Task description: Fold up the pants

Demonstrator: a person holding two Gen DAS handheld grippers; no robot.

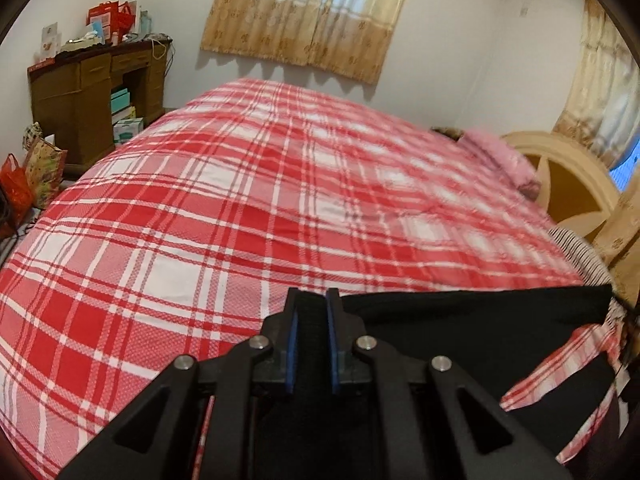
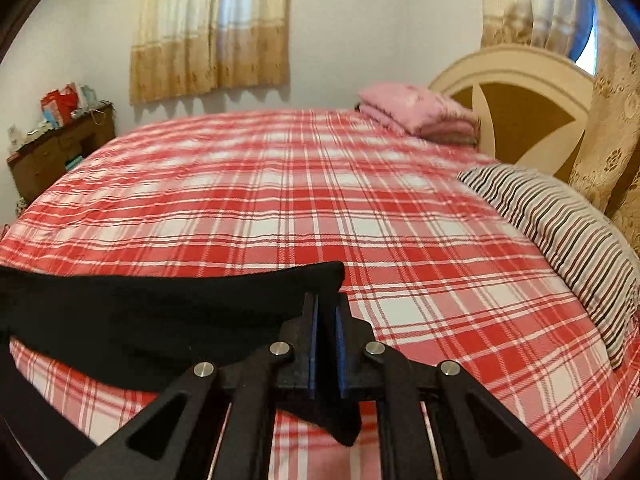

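Note:
The black pants (image 1: 480, 320) hang stretched between my two grippers, lifted off the red-and-white plaid bedspread (image 1: 240, 200). In the left wrist view my left gripper (image 1: 313, 300) is shut on a fold of black cloth, and the fabric runs off to the right. In the right wrist view my right gripper (image 2: 326, 304) is shut on the pants (image 2: 140, 312), which stretch away to the left, with a short end hanging below the fingers. The lower part of the garment is hidden behind the gripper bodies.
A striped pillow (image 2: 560, 232) lies at the bed's right side. Folded pink bedding (image 2: 416, 110) sits by the cream headboard (image 2: 512, 92). A brown desk (image 1: 96, 92) with boxes and bags stands at the far left. Curtains (image 1: 308, 16) hang on the back wall.

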